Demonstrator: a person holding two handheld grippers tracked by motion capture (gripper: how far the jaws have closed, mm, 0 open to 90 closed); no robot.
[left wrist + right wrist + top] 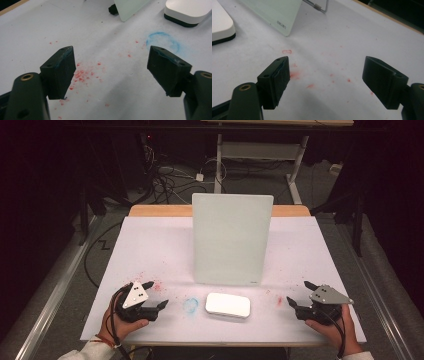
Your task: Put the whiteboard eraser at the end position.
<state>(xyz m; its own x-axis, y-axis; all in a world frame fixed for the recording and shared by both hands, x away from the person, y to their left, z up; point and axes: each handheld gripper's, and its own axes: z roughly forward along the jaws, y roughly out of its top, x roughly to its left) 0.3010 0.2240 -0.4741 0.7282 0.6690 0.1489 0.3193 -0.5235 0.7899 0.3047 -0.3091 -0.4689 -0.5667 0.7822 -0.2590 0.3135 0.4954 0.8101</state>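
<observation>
Both the left gripper (156, 294) and the right gripper (300, 293) are held wide open with nothing between the jaws, resting low over the table (150, 245). Between the two, ahead and inward of each, the white eraser block (228, 305) is found lying flat, with the upright glass board (232, 238) just beyond it. The block is judged light, rigid and smooth-topped; a grasp across its short sides, low near the dark base, is advised. The board is judged fragile.

Left gripper (155, 294) low at the near left, jaws spread wide, nothing between them. Right gripper (300, 293) low at the near right, jaws likewise wide apart. Both hands grip from behind, forearms entering from below.
</observation>
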